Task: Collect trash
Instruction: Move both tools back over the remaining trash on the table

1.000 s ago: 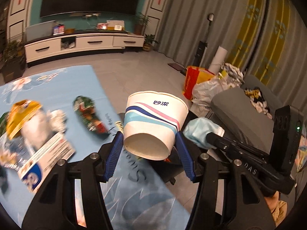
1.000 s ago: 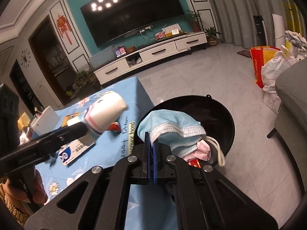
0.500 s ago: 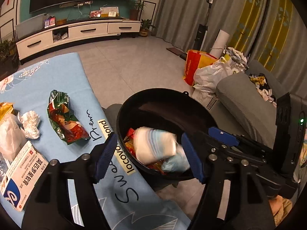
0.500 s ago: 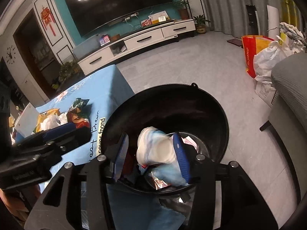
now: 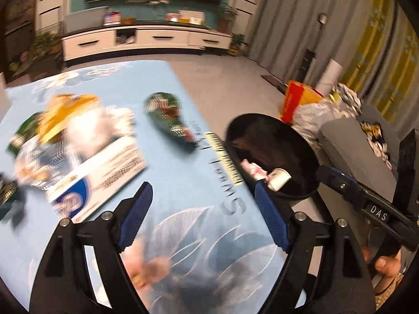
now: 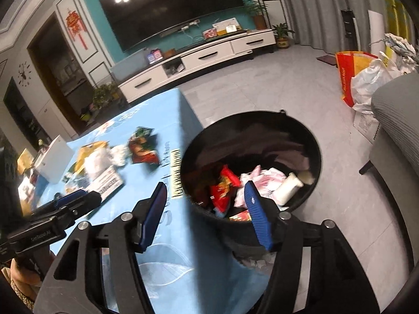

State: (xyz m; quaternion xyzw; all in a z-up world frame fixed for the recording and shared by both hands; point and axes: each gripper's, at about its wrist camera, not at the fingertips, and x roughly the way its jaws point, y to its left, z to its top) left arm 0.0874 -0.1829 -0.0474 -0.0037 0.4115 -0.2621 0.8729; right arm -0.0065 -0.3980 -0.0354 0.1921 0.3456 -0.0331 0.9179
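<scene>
both grippers' jaws opening, empty — bin (image 6: 313, 141) beside tablecloth edge (image 6: 187, 141).

A dark television (image 6: 172, 7) is hanging on the teal wall (image 6: 104, 26), ceiling lights glaring in it; a white cabinet (image 6: 199, 62) is sitting below, grey curtains (image 6: 314, 5) draping right, grey floor (image 6: 275, 89) gleaming.

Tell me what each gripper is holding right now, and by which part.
Nothing. Both the left gripper and right gripper are empty with jaws opening; the cup lies in the bin.
</scene>
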